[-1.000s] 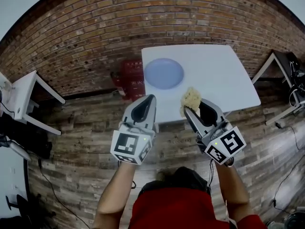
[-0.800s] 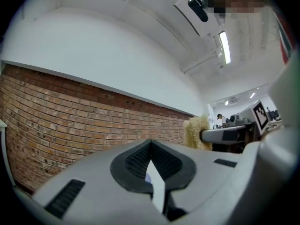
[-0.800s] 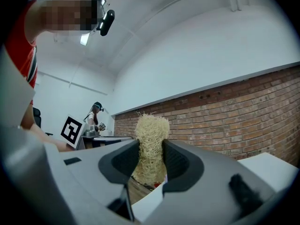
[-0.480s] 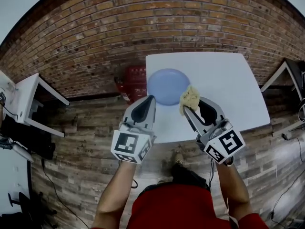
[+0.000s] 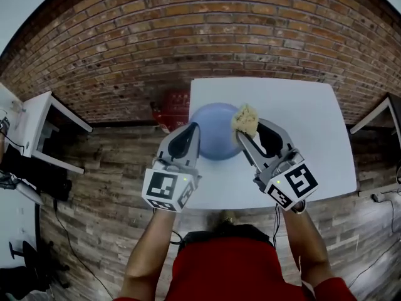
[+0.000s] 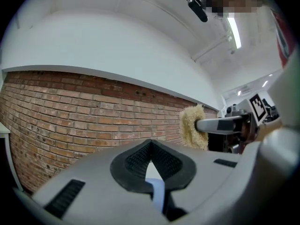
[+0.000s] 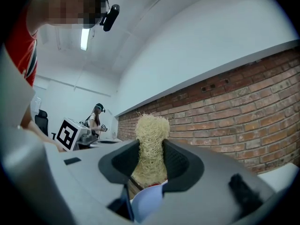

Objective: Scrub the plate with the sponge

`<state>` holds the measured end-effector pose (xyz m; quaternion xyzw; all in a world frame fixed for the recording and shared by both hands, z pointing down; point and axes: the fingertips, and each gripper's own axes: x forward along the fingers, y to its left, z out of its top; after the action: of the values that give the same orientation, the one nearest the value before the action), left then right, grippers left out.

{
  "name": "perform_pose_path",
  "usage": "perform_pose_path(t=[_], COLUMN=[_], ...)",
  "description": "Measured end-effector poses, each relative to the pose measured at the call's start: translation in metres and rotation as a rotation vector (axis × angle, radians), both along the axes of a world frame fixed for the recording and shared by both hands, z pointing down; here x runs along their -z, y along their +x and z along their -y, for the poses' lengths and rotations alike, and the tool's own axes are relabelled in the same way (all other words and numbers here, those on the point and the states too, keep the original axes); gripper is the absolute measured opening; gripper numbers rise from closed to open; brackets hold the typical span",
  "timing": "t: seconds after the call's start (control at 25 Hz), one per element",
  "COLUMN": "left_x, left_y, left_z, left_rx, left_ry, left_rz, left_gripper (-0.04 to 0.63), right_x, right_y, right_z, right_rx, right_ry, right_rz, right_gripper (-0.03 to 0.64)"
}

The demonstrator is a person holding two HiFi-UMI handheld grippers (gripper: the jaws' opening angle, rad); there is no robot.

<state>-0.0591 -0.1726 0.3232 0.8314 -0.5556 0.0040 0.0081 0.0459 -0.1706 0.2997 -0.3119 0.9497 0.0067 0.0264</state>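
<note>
Pale-blue round plate (image 5: 214,144) sits on the white table (image 5: 301,124), toward its left edge, partly under both tools. The right gripper (image 5: 244,132) is clamped on the yellow fibrous sponge (image 5: 245,118), poised over the plate's right rim. The left gripper (image 5: 192,129) is squeezed closed with nothing in it. To my eye the pickup is done and the scrubbing has yet to start.

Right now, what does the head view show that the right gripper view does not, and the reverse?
Only the head view shows the wooden floor and the whole top of the white table. Only the right gripper view shows a ceiling light and a second person in the background. Both show the sponge clamped in the right hand-held gripper, the blue plate and the brick wall.
</note>
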Motion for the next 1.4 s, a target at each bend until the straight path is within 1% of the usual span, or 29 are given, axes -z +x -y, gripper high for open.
perform_pose_path(t=[0.28, 0.56, 0.72, 0.84, 0.96, 1.08, 1.2, 1.24, 1.28, 1.32, 1.4], left_x=[-0.020, -0.054, -0.077, -0.097, -0.115, -0.134, -0.153, -0.160, -0.166, -0.173, -0.188], left_y=[-0.006, -0.018, -0.030, -0.042, -0.056, -0.067, -0.076, -0.079, -0.080, -0.082, -0.086], left_z=[0.036, 0.061, 0.074, 0.084, 0.096, 0.107, 0.116, 0.119, 0.121, 0.123, 0.126], left_rx=[0.045, 0.049, 0.058, 0.064, 0.090, 0.100, 0.102, 0.100, 0.096, 0.094, 0.093], left_ry=[-0.055, -0.136, -0.204, -0.272, -0.347, -0.433, -0.513, -0.540, -0.568, -0.596, -0.647], left_rz=[0.015, 0.035, 0.043, 0.045, 0.038, 0.022, 0.015, 0.012, 0.009, 0.007, 0.016], left_gripper=[0.014, 0.014, 0.014, 0.014, 0.014, 0.015, 0.017, 0.030, 0.092, 0.132, 0.144], right_x=[-0.015, -0.032, -0.042, -0.052, -0.065, -0.083, -0.107, -0.115, -0.124, -0.133, -0.154], right_y=[-0.007, -0.021, -0.032, -0.042, -0.053, -0.064, -0.073, -0.076, -0.078, -0.081, -0.087], right_z=[0.042, 0.071, 0.085, 0.095, 0.107, 0.119, 0.133, 0.138, 0.143, 0.148, 0.156], right_rx=[0.036, 0.031, 0.023, 0.007, -0.007, -0.021, -0.051, -0.064, -0.078, -0.092, -0.112], right_ry=[-0.037, -0.070, -0.088, -0.118, -0.156, -0.209, -0.286, -0.315, -0.347, -0.383, -0.462], right_rz=[-0.018, -0.055, -0.074, -0.102, -0.140, -0.195, -0.259, -0.278, -0.295, -0.310, -0.338], right_gripper=[0.153, 0.152, 0.153, 0.153, 0.153, 0.152, 0.152, 0.152, 0.152, 0.152, 0.152])
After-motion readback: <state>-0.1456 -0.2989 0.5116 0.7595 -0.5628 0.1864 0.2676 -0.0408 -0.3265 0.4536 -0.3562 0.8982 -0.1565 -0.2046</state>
